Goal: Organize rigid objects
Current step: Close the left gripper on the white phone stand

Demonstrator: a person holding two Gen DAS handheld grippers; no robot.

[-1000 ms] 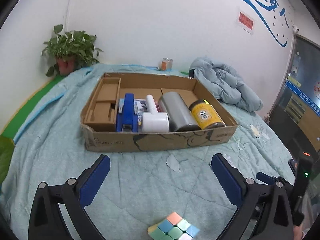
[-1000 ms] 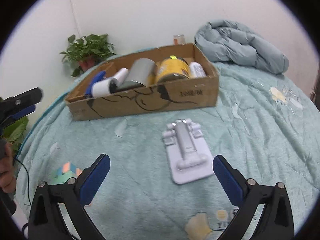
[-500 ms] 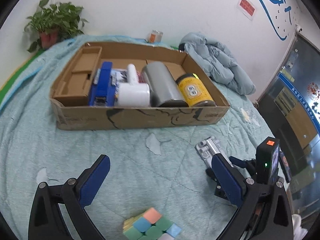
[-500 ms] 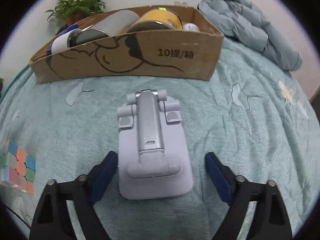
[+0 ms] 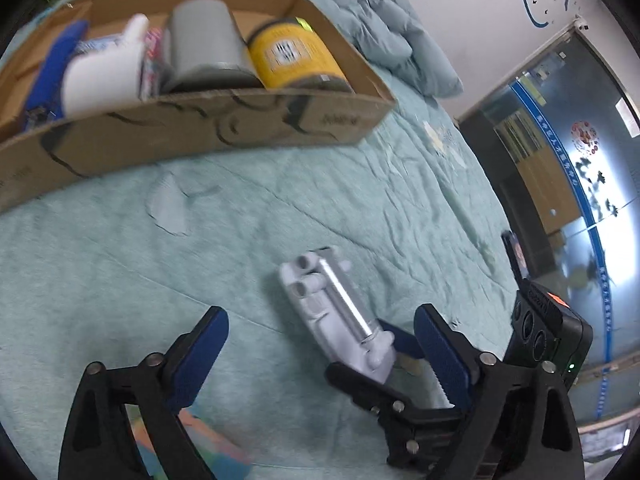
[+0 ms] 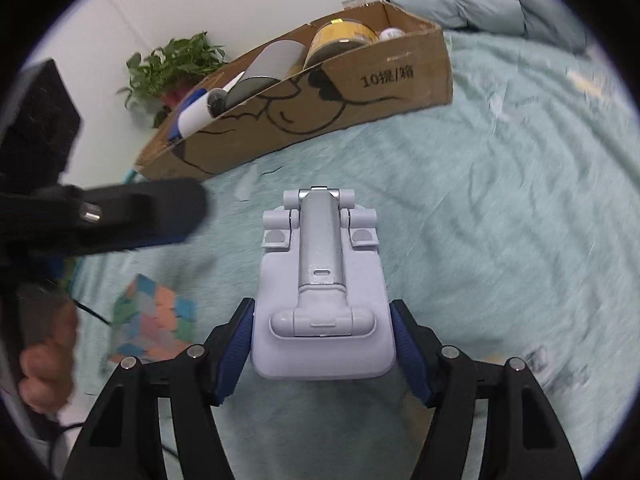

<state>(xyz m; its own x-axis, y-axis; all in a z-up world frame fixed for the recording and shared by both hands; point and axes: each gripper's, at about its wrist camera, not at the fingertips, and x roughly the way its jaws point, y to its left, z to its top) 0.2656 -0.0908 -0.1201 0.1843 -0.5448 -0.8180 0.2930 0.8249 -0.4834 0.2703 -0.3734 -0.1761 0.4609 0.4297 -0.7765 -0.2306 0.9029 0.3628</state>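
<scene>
My right gripper (image 6: 322,340) is shut on a lilac folding phone stand (image 6: 322,280), its pads pressed on both sides of the base; it also shows in the left wrist view (image 5: 340,316). My left gripper (image 5: 320,356) is open and empty, just left of the stand and above a pastel puzzle cube (image 5: 200,440). The cube also lies left of the stand in the right wrist view (image 6: 152,320). A cardboard box (image 5: 200,128) behind holds a yellow can (image 5: 296,56), a grey cylinder (image 5: 208,40), a white bottle (image 5: 104,76) and a blue stapler (image 5: 52,68).
Everything rests on a pale green quilted bed cover (image 5: 100,260). A bundled blue-grey duvet (image 5: 384,20) lies behind the box at right. A potted plant (image 6: 176,68) stands by the wall behind the box. A glass door (image 5: 560,160) is at right.
My right gripper has closed onto the phone stand's base. My left gripper has swung right and lower toward the stand and cube, staying open.
</scene>
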